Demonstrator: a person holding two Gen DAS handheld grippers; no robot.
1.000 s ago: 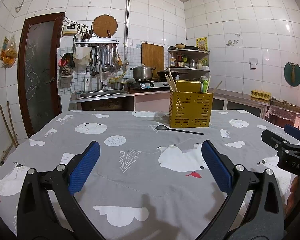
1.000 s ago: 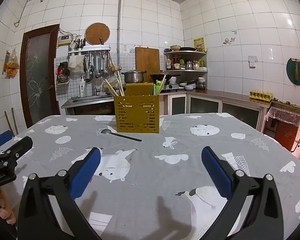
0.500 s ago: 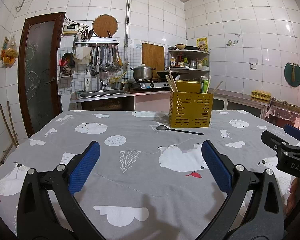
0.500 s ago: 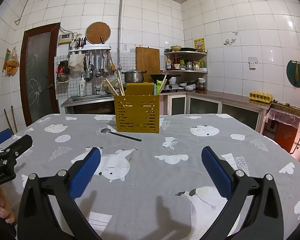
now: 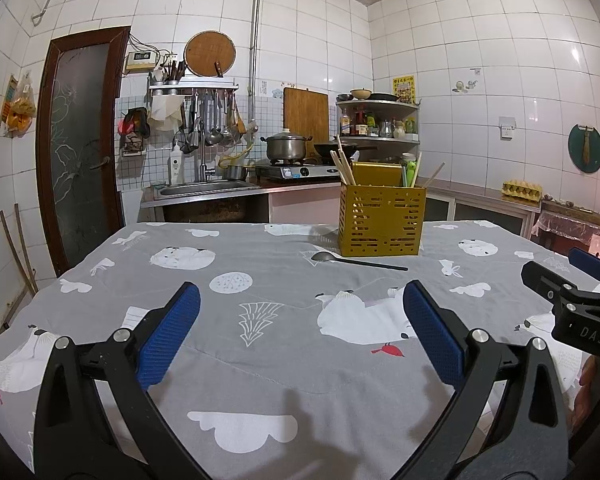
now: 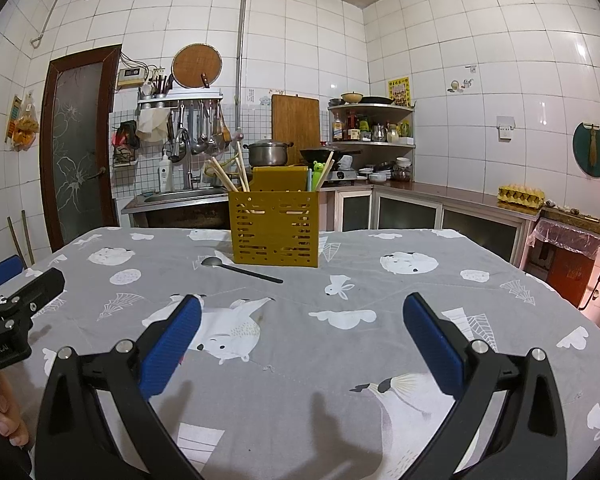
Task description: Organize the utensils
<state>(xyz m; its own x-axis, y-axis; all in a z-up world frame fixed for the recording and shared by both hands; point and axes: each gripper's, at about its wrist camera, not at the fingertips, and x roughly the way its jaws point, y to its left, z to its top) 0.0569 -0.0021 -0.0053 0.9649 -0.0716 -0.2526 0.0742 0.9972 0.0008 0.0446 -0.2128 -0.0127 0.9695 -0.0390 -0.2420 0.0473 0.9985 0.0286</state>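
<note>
One dark long-handled metal spoon (image 5: 356,261) lying on grey animal-print tablecloth (image 5: 260,344), just in front of one perforated yellow plastic utensil caddy (image 5: 381,220) holding several wooden chopsticks (image 6: 236,174). Left gripper (image 5: 301,334) and right gripper (image 6: 302,336) both spread wide, gripping nothing, well short of spoon.

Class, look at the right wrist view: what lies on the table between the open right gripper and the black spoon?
Nothing but bare printed tablecloth. In the right wrist view the right gripper is open, and the spoon lies beyond it, before the yellow holder.
</note>
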